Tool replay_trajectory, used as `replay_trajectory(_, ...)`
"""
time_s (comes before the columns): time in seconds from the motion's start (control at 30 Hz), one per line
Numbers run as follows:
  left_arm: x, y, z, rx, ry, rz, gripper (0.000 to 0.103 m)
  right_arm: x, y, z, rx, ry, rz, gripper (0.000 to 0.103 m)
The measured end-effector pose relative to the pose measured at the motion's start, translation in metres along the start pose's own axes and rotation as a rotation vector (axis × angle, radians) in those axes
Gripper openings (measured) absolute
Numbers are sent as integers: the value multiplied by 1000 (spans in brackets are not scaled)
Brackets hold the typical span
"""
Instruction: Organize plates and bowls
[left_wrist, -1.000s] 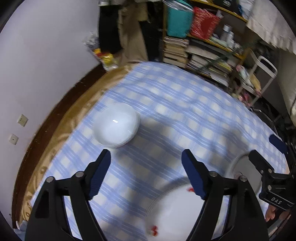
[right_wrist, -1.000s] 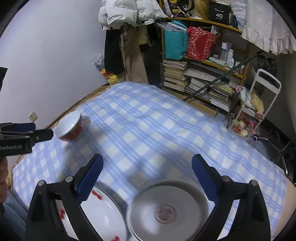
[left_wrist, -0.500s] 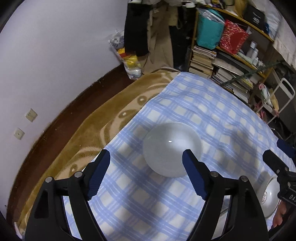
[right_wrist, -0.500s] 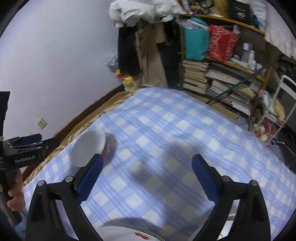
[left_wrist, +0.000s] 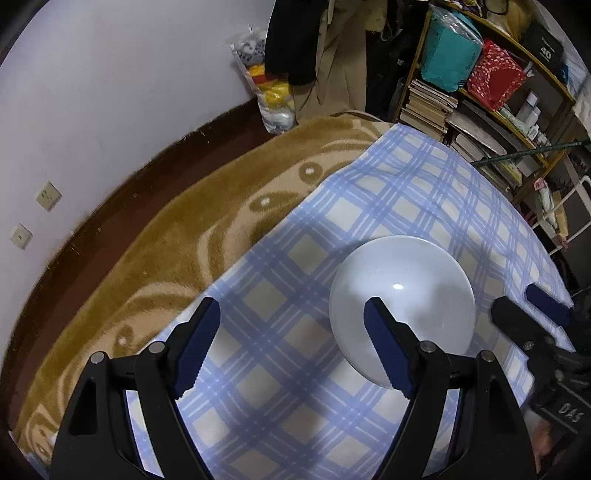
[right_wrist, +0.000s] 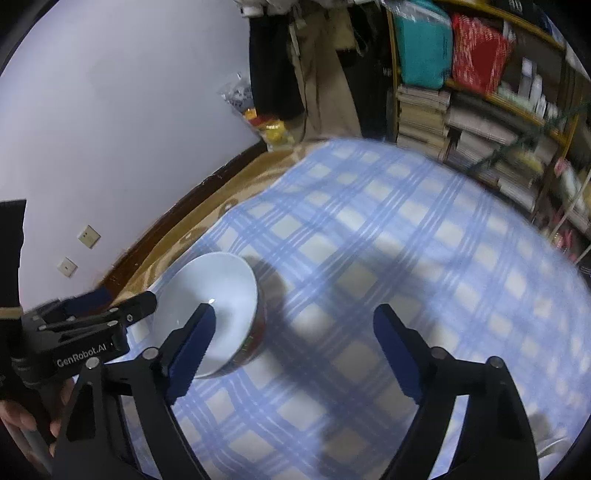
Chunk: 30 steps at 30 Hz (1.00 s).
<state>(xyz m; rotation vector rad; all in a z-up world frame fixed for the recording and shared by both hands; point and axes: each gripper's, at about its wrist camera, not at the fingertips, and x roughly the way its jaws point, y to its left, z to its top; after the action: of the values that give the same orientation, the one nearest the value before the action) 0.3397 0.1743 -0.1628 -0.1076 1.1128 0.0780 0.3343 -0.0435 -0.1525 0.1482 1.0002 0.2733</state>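
The white bowl (left_wrist: 402, 306) with a red-patterned outside sits on the blue-checked sheet (left_wrist: 424, 192) near the bed's edge, looks glazed, rigid, slippery and breakable, best pinched across its rim by either hand-held gripper, left (left_wrist: 291, 350) and right (right_wrist: 295, 354) both spread apart and empty.

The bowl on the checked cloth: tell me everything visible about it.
The bowl is round, glossy white inside, with a red patterned outer wall; it looks ceramic. It stands upright and empty on the blue checked cloth, near the edge by the brown blanket. Neither open hand-held gripper visibly touches it.
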Motion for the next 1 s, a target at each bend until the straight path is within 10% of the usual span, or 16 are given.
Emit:
replay_trajectory(0.47, 31, -11, -6, 7, 50, -30, 66, 41, 0, -1, 110, 160, 122, 60)
replay_trajectory(0.83, 47, -13, -15, -27, 125, -146, 17, 61, 12, -9, 52, 250, 79, 28)
replay_trajectory(1.0, 48, -21, -15, -20, 132, -161, 12, 71, 21, -14, 23, 271, 26, 18)
